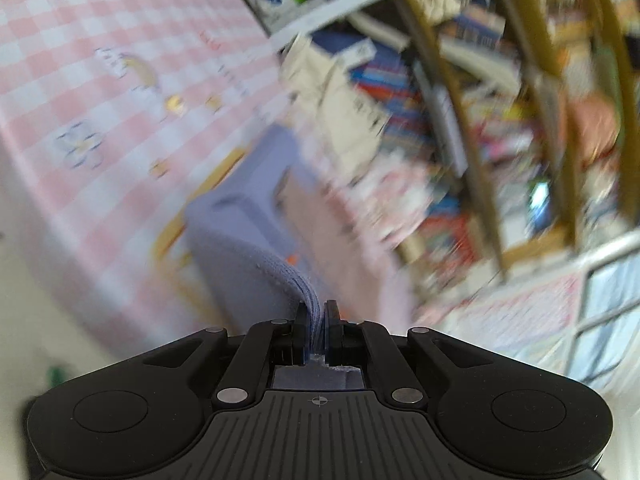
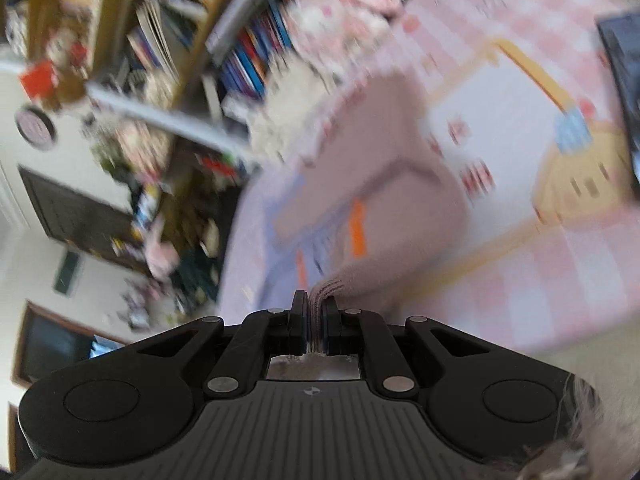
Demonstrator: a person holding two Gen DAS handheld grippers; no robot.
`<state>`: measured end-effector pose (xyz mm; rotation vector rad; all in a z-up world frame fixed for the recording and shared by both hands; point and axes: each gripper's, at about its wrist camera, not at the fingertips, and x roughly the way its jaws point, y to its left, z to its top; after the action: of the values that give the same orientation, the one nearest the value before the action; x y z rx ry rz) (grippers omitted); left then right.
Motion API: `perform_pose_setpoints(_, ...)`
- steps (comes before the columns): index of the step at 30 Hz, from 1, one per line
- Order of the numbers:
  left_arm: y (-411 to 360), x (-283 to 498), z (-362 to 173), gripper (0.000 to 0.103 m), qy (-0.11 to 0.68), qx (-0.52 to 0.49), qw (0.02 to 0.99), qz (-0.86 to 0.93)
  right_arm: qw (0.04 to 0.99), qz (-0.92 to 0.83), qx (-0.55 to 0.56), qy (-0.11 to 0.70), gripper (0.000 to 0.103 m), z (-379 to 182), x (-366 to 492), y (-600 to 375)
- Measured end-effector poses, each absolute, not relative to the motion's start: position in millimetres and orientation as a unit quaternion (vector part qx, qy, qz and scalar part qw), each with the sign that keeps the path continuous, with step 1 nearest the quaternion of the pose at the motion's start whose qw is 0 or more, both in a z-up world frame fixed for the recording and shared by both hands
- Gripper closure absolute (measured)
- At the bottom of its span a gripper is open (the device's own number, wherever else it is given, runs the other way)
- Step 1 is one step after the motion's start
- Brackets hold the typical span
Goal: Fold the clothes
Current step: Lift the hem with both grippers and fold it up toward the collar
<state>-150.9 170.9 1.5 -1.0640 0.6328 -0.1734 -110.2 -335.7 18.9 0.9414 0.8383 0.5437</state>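
A lilac knit garment [image 1: 244, 232] hangs stretched above a bed with a pink-and-white checked cover [image 1: 100, 80]. My left gripper [image 1: 314, 312] is shut on a bunched edge of it. In the right wrist view the same garment [image 2: 404, 184] looks pinkish, with an orange mark on it, and my right gripper [image 2: 316, 308] is shut on another bunched edge. Both views are motion-blurred. The garment spans between the two grippers over the bed cover [image 2: 520, 280].
Wooden bookshelves full of books [image 1: 500, 100] stand past the bed's far edge, with a white rail [image 1: 340, 8] in front. A pile of cream and pink fabric [image 2: 320, 60] lies at the bed's edge. A dark object [image 2: 624, 80] sits on the bed at right.
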Motion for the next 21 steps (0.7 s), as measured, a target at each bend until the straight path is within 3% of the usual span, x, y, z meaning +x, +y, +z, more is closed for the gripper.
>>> perform_pose_setpoints(4,180.4,-129.9,15.9,0.098,0.243,-0.535,0.803,-0.102,0.780,0.242,0.475,0.328,0.096,36.5,-77.5,-338.8)
perform_pose_setpoints(9,188.1,-85.8,31.5,0.098,0.233,-0.534,0.805,-0.111,0.803,0.224,0.472,0.285,0.096,53.1,-40.2,-335.6)
perform_pose_setpoints(21,200.2,-2.0,6.0,0.098,0.281,-0.529,0.795,-0.091,0.818,0.183,0.459,0.294,0.096,35.9,29.9,-312.8)
